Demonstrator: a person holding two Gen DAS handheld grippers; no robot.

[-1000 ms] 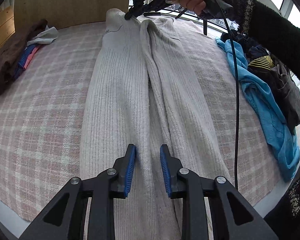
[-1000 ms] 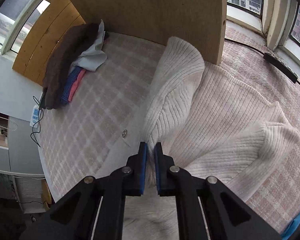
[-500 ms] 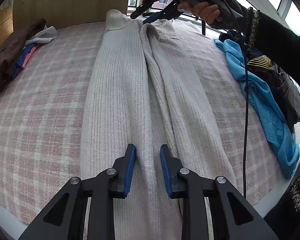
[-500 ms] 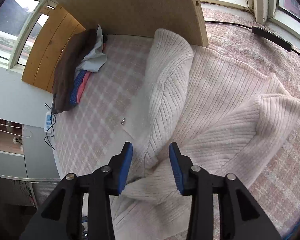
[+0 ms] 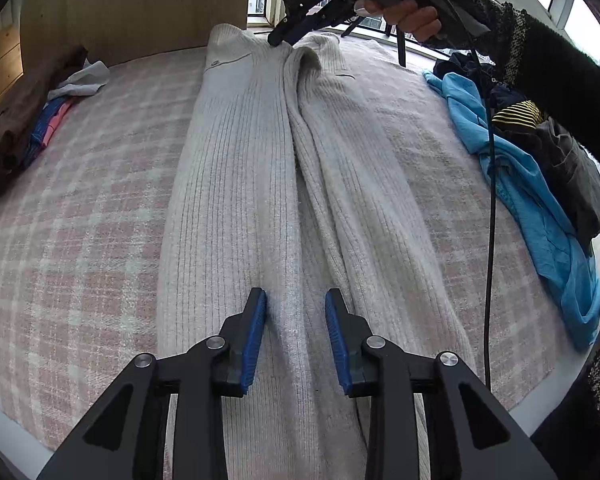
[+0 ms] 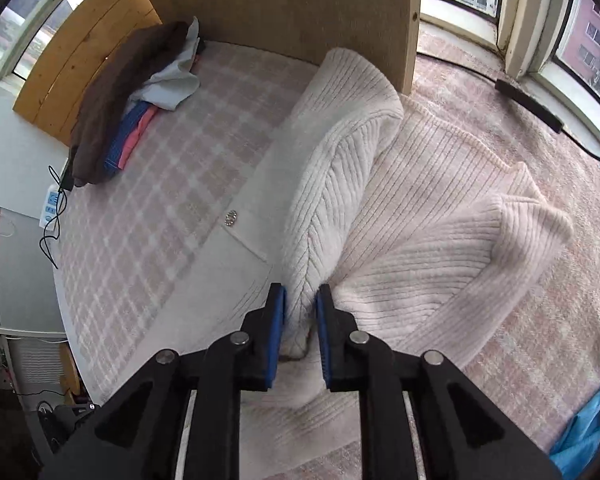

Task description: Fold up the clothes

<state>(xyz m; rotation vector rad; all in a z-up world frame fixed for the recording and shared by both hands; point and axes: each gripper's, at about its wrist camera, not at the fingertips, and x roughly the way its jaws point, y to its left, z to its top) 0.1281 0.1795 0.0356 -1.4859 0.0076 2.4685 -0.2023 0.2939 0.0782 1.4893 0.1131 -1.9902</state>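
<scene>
Since the earlier frames the right gripper (image 6: 300, 308) has let go, shifted along the collar end and re-closed: its fingers have just been closing, and a raised ridge of knit now sits pinched betw. the blue pads. The left gripper (image 5: 296, 316) has kept its place; its fingers have just opened slightly and stand apart, straddling the centre seam w/o clamping, pads not pressing.

Layout, left wrist view: the cream ribbed garment (image 5: 236, 184) lies flat and lengthwise on the plaid bed cover (image 5: 80, 220), running from 6 o'clock up to 12 o'clock, both long sides already folded in to meet at the middle. The right gripper shows at 12 o'clock over the far end, held by a hand (image 5: 412, 16) in a dark sleeve. Unfolded pile with a blue item (image 5: 540, 216) at 3 o'clock; a stack incl. a brown garment (image 5: 4, 120) at 10 o'clock.

Step in hand (judged): end-to-end fold, grip phase. Far end secured; near end not.

Next move calls for:
1. Left fingers close on the near hem, both layers.
2. Lift the far end clear of the wooden board (image 6: 280, 8) behind it.
3. Carry it toward 6 o'clock, keeping the side folds aligned.
</scene>
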